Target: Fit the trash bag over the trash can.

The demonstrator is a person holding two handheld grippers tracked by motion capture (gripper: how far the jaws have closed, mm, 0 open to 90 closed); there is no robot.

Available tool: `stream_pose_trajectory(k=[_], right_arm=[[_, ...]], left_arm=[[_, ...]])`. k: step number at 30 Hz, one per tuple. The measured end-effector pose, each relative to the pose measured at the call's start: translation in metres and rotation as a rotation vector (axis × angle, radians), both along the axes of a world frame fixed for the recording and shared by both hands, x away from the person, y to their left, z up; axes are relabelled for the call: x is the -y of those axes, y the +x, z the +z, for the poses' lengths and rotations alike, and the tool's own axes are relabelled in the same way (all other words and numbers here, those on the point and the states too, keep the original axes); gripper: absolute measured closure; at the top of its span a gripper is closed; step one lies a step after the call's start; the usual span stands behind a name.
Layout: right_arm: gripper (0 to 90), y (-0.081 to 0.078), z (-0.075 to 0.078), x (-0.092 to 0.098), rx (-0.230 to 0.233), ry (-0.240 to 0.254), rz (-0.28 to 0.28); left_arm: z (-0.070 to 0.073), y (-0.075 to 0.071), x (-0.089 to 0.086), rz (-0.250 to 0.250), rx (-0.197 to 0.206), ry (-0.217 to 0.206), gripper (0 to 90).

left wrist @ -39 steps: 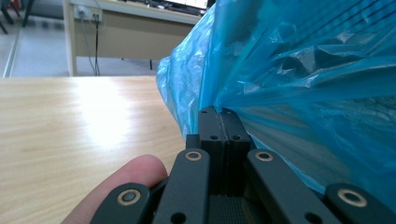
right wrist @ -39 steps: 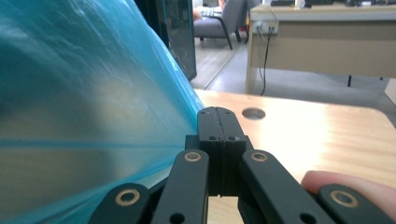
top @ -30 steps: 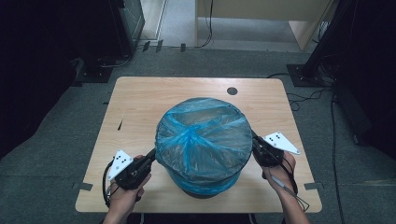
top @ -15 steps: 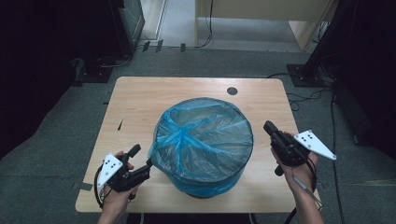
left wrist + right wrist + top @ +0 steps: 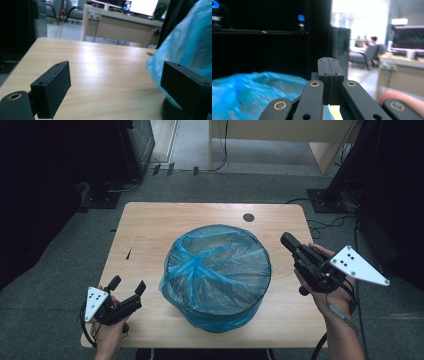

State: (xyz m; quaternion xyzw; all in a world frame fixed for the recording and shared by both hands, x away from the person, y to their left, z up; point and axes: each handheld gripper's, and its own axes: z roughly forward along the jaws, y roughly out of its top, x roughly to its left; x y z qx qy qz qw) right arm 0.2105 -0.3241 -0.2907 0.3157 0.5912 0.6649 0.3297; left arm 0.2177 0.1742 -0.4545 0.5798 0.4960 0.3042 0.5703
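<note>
A round black bin lined with a blue plastic bag (image 5: 217,270) stands in the middle of the wooden table (image 5: 150,230). My left gripper (image 5: 128,283) is near the front left corner, a little apart from the bin. Its jaws have just been opening and now stand wide with nothing between them (image 5: 117,87); the blue bag (image 5: 190,45) shows past the right jaw. My right gripper (image 5: 286,240) is raised to the right of the bin, jaws pressed together and empty (image 5: 329,72), with the blue bag (image 5: 249,95) blurred below it.
A small dark round hole (image 5: 248,217) sits near the table's far edge, and a small dark mark (image 5: 128,254) lies on its left part. Black cabinets (image 5: 60,180) stand at the left. Cables (image 5: 325,225) trail on the floor at the right.
The left gripper drew back from the bin's rim toward the front left and opened. The right gripper left the bin's right side, rising and moving outward, still shut.
</note>
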Motion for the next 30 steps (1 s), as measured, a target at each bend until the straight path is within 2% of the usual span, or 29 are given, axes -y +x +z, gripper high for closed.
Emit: stream_pose_trajectory(k=[1, 2, 4, 6, 8, 9, 10, 11, 13, 14, 16, 17, 18, 19, 20, 21, 25, 27, 30], right_arm=[[90.0, 0.0, 0.0, 0.0, 0.0, 0.0, 0.0], [90.0, 0.001, 0.01, -0.006, 0.027, -0.009, 0.033], [90.0, 0.002, 0.014, -0.01, 0.039, -0.017, 0.047], [90.0, 0.004, 0.024, -0.021, 0.077, -0.053, 0.121], [90.0, 0.007, 0.03, -0.028, 0.106, -0.08, 0.184], [90.0, 0.008, 0.033, -0.032, 0.112, -0.091, 0.213], [90.0, 0.011, 0.036, -0.036, 0.116, -0.099, 0.239], [90.0, 0.011, 0.036, -0.036, 0.116, -0.099, 0.239], [90.0, 0.018, 0.044, -0.049, 0.122, -0.116, 0.299], [90.0, 0.02, 0.046, -0.054, 0.126, -0.125, 0.324], [90.0, 0.024, 0.051, -0.063, 0.141, -0.149, 0.38], [90.0, 0.024, 0.051, -0.063, 0.141, -0.149, 0.38], [90.0, 0.026, 0.054, -0.073, 0.158, -0.179, 0.44], [90.0, 0.026, 0.054, -0.073, 0.158, -0.179, 0.44], [90.0, 0.029, 0.057, -0.083, 0.171, -0.213, 0.494], [90.0, 0.03, 0.058, -0.088, 0.176, -0.231, 0.515], [90.0, 0.037, 0.058, -0.106, 0.171, -0.303, 0.601], [90.0, 0.04, 0.055, -0.114, 0.168, -0.346, 0.653], [90.0, 0.045, 0.046, -0.125, 0.143, -0.404, 0.737]], left_arm=[[-0.002, 0.001, -0.002, 0.014, -0.008, 0.011, 9.8], [-0.005, 0.001, -0.005, 0.027, -0.015, 0.026, 9.8], [-0.012, 0.003, -0.009, 0.055, -0.033, 0.067, 9.8], [-0.024, 0.007, -0.019, 0.083, -0.066, 0.072, 9.8], [-0.032, 0.009, -0.024, 0.11, -0.093, 0.103, 9.8], [-0.036, 0.011, -0.027, 0.127, -0.113, 0.119, 9.8], [-0.036, 0.011, -0.027, 0.127, -0.113, 0.119, 9.8], [-0.04, 0.012, -0.03, 0.141, -0.134, 0.126, 9.8], [-0.049, 0.015, -0.036, 0.18, -0.179, 0.165, 9.9], [-0.049, 0.015, -0.036, 0.18, -0.179, 0.165, 9.9], [-0.053, 0.016, -0.038, 0.196, -0.191, 0.199, 9.9], [-0.053, 0.016, -0.038, 0.196, -0.191, 0.199, 9.9], [-0.056, 0.016, -0.037, 0.197, -0.197, 0.209, 9.9], [-0.056, 0.016, -0.037, 0.197, -0.197, 0.209, 9.9], [-0.057, 0.016, -0.036, 0.196, -0.196, 0.221, 9.9], [-0.058, 0.016, -0.035, 0.192, -0.199, 0.228, 9.9], [-0.058, 0.015, -0.033, 0.183, -0.208, 0.222, 9.9], [-0.058, 0.016, -0.032, 0.178, -0.224, 0.206, 9.9], [-0.058, 0.015, -0.03, 0.181, -0.228, 0.212, 10.0]])
